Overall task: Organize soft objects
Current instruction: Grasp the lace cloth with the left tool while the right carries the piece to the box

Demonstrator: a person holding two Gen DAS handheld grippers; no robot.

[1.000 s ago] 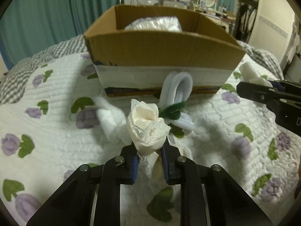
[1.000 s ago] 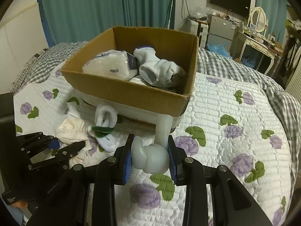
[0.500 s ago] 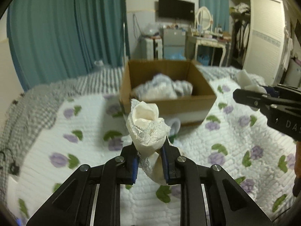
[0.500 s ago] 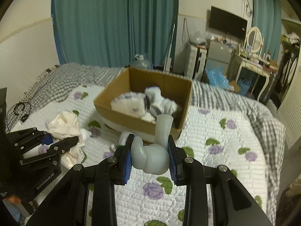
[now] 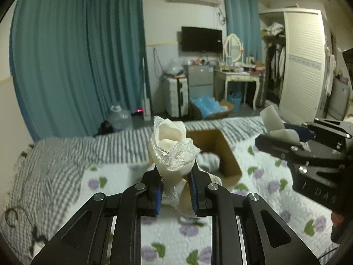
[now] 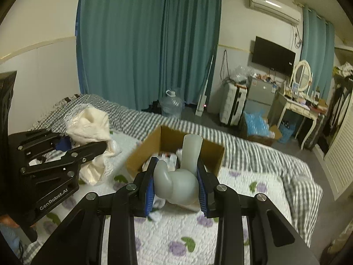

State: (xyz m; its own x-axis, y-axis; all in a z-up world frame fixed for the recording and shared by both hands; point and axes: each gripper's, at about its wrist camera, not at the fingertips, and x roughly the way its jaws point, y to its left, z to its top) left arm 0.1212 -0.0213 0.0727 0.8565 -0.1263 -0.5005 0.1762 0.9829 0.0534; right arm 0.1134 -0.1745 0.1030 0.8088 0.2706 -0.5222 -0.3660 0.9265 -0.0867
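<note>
My left gripper [image 5: 175,190] is shut on a cream lace-trimmed cloth [image 5: 172,152] and holds it high above the bed; it also shows at the left of the right wrist view [image 6: 88,141]. My right gripper [image 6: 176,187] is shut on a pale rolled sock [image 6: 178,178], also held high; it shows at the right of the left wrist view [image 5: 275,130]. The open cardboard box [image 6: 174,139] with white soft items inside stands on the quilt below and ahead of both grippers [image 5: 218,148].
The bed has a white quilt with purple flowers [image 6: 181,245] and a grey checked blanket [image 5: 66,161]. Teal curtains [image 6: 143,44], a water jug [image 6: 171,106], a suitcase, a dressing table and a wardrobe [image 5: 302,66] stand beyond the bed.
Both grippers have risen well above the bed with their items still held. The box and quilt now look smaller and lower in both views.
</note>
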